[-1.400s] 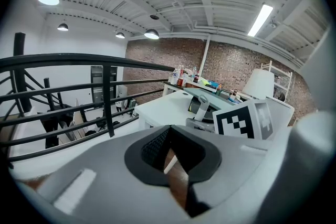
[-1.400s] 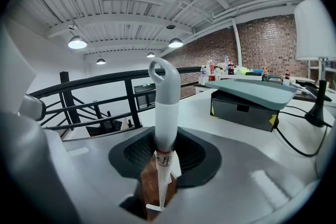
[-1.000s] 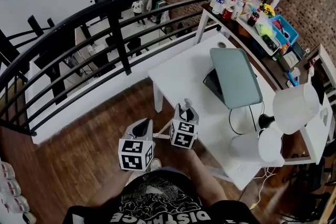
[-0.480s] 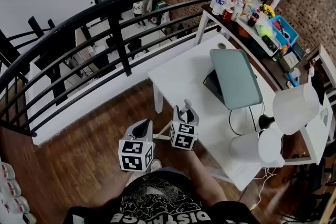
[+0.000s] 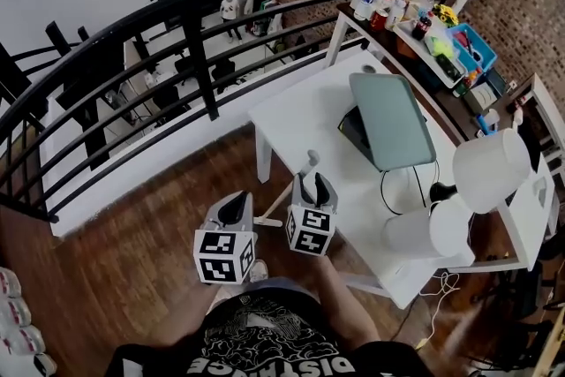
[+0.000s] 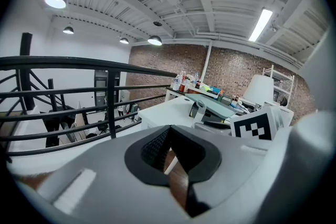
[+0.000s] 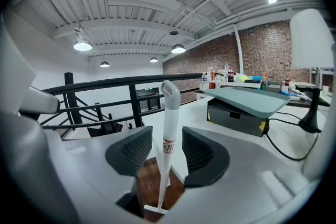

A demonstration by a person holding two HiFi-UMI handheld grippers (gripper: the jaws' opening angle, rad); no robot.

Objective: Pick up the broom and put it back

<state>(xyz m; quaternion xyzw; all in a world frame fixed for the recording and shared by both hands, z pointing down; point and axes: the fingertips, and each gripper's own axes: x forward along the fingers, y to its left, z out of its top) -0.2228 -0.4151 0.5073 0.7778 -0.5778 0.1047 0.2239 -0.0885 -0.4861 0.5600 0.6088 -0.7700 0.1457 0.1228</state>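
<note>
Though the jaws of my right gripper (image 7: 167,153) have just been opening and stand apart, the broom (image 7: 169,107) stands upright between them, unpressed, by the table (image 5: 300,115) edge; my left gripper (image 6: 169,157) has its jaws together, empty.

Broom (image 5: 310,160) stands just beside table (image 5: 300,115), railing (image 5: 199,57) beyond.

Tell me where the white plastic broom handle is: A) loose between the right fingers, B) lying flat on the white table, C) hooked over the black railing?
A: the white plastic broom handle stands free between the fingers of the right gripper, which have just been opening.
</note>
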